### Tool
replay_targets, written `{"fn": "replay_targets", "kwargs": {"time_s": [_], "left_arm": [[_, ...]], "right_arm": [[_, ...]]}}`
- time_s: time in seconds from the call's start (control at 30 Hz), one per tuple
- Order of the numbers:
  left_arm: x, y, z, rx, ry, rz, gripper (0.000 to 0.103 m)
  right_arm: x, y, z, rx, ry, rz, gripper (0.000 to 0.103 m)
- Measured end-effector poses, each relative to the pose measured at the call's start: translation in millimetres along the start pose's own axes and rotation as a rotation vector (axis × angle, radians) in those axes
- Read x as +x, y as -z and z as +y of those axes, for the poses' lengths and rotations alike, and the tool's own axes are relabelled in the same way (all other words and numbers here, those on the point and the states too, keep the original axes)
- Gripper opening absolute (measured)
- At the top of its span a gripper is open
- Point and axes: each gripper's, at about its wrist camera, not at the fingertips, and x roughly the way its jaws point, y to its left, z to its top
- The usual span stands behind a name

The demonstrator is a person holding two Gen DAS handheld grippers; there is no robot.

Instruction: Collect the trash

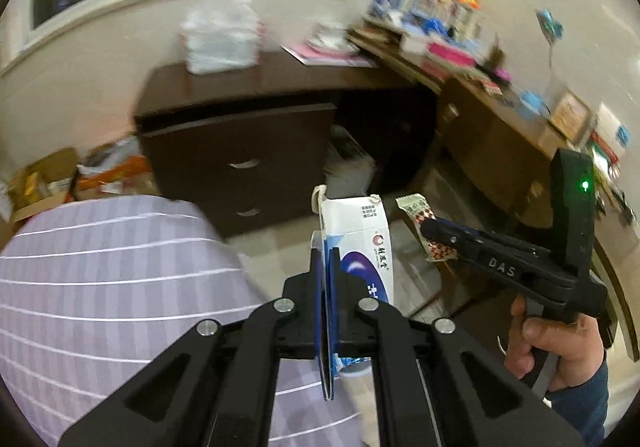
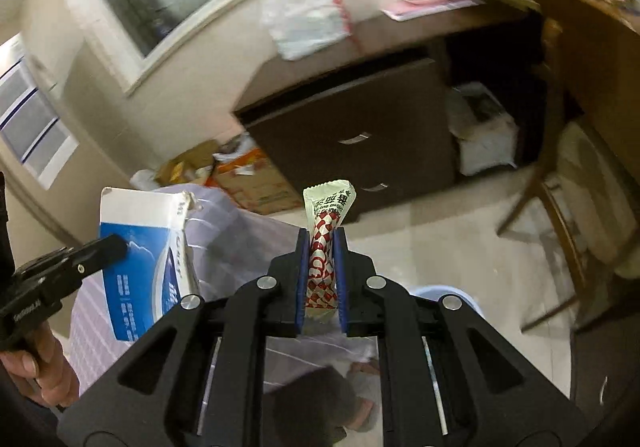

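A flattened blue-and-white carton (image 1: 352,247) is pinched edge-on in the closed left gripper (image 1: 326,259); a snack wrapper (image 2: 325,243) is clamped upright in the closed right gripper (image 2: 322,247). Either could be shaken loose, since only thin edges are gripped.

Flattened blue-white carton (image 1: 362,243) in clamped left gripper (image 1: 327,259)

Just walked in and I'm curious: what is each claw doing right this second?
Left claw: closed on a flattened white-and-blue box.
Right claw: closed on a red-and-white checked snack wrapper.
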Motion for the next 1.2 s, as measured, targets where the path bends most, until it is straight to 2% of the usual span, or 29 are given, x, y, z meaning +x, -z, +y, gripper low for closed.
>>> {"fn": "replay_targets", "kwargs": {"time_s": [0.17, 0.37, 0.47, 0.5, 0.53, 0.57, 0.6, 0.67, 0.73, 0.8, 0.93, 1.0, 1.2], "left_arm": [[59, 11, -42, 0.067, 0.024, 0.122, 0.003], [118, 21, -75, 0.136, 0.003, 0.233, 0.004], [145, 26, -84, 0.147, -0.004, 0.297, 0.01], [150, 27, -85, 0.148, -0.01, 0.305, 0.018], [156, 28, -85, 0.142, -0.017, 0.316, 0.045], [159, 28, -83, 0.125, -0.027, 0.316, 0.059], [159, 27, -80, 0.109, -0.041, 0.305, 0.082], [154, 25, -75, 0.084, -0.069, 0.27, 0.085], [152, 23, -73, 0.083, -0.081, 0.279, 0.087], [142, 21, -71, 0.089, -0.111, 0.261, 0.087], [111, 16, -67, 0.097, -0.145, 0.189, 0.094], [90, 14, -63, 0.094, -0.157, 0.159, 0.095], [21, 16, -44, 0.082, -0.243, 0.047, 0.095]], "right_arm": [[8, 18, -48, 0.093, 0.043, 0.045, 0.012], [26, 34, -84, 0.169, 0.068, 0.091, 0.012], [43, 41, -102, 0.201, 0.085, 0.13, 0.015], [52, 44, -110, 0.221, 0.094, 0.152, 0.02], [59, 48, -117, 0.243, 0.098, 0.171, 0.027], [65, 52, -124, 0.262, 0.111, 0.187, 0.056], [66, 57, -128, 0.275, 0.123, 0.191, 0.07], [64, 64, -135, 0.304, 0.122, 0.194, 0.07], [59, 67, -137, 0.318, 0.128, 0.188, 0.08], [55, 67, -137, 0.328, 0.142, 0.183, 0.094], [38, 62, -128, 0.334, 0.172, 0.144, 0.097], [27, 55, -114, 0.32, 0.178, 0.113, 0.097], [-6, 32, -47, 0.209, 0.14, 0.045, 0.097]]}}
